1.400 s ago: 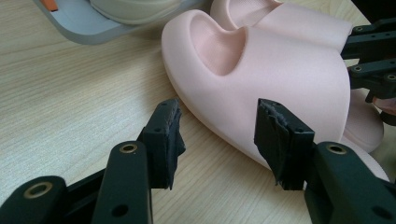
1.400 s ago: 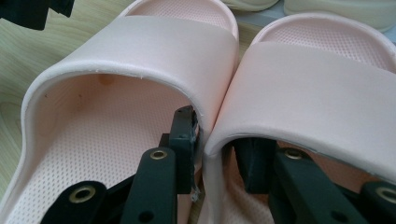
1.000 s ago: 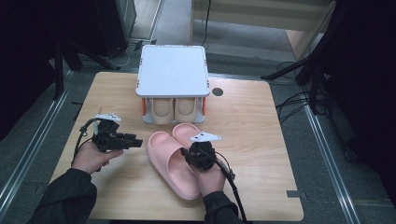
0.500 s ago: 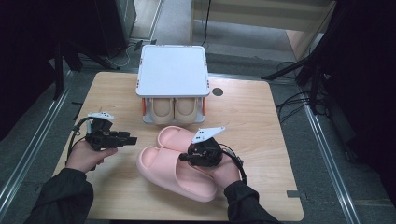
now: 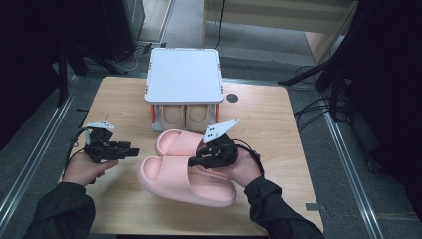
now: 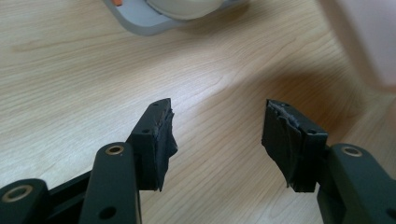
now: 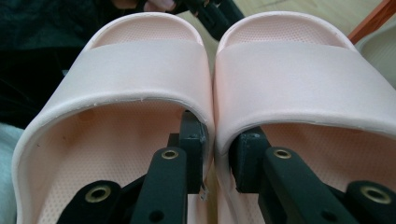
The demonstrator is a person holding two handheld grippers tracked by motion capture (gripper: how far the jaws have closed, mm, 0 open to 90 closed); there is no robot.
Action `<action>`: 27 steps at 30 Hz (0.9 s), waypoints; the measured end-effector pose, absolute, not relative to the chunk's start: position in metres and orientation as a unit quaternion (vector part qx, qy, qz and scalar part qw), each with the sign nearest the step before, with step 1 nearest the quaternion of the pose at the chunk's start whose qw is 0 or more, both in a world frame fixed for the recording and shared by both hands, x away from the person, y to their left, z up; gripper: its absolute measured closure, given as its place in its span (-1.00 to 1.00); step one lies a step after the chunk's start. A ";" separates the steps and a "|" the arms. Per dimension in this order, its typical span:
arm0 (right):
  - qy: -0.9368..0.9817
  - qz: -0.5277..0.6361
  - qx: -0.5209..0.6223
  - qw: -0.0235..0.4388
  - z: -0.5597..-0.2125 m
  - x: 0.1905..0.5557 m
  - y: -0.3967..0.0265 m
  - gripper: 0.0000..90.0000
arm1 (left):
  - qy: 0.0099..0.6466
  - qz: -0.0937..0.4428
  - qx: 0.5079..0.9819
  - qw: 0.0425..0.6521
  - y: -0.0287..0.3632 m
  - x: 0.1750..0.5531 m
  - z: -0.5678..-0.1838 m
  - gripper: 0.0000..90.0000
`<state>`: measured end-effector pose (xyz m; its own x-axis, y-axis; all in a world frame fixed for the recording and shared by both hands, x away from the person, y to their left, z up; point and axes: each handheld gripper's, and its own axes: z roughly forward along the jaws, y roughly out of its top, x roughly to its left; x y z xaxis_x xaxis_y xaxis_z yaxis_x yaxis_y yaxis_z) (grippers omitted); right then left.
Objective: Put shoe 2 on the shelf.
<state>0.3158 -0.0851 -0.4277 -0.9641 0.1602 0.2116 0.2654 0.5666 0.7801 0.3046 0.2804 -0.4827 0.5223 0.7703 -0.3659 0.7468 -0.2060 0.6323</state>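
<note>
Two pink slippers lie side by side across the table's middle, the near one (image 5: 184, 181) and the far one (image 5: 171, 141). My right gripper (image 5: 199, 160) is shut on their two touching inner walls. In the right gripper view, one jaw sits inside the left slipper (image 7: 140, 70) and the other inside the right slipper (image 7: 299, 70), with my right gripper (image 7: 215, 154) pinching both walls together. The pair looks raised a little off the wood. My left gripper (image 5: 132, 151) points at the slippers' toe ends from the left. Its jaws have just been opening, and my left gripper (image 6: 217, 126) holds nothing over bare wood.
A white-topped shoe rack (image 5: 184, 74) stands at the back middle of the wooden table (image 5: 268, 119), with beige slippers (image 5: 186, 115) on its lower shelf. A dark round hole (image 5: 231, 97) sits right of the rack. Dark floor and cables surround the table.
The right hand has swung the pink slippers crosswise and lifted them. The left gripper's jaws stand wider and it has drifted slightly left.
</note>
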 end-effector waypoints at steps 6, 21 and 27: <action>-0.882 -0.455 -0.103 0.068 -0.405 0.328 -0.085 0.72 | 0.497 0.019 0.771 0.398 0.286 0.298 -0.483 -0.06; -0.890 -0.447 -0.067 0.055 -0.342 0.353 -0.066 0.72 | 0.514 0.024 0.760 0.396 0.298 0.282 -0.484 -0.06; -0.892 -0.442 -0.087 0.026 -0.327 0.369 -0.058 0.72 | 0.515 0.024 0.762 0.392 0.298 0.281 -0.486 -0.07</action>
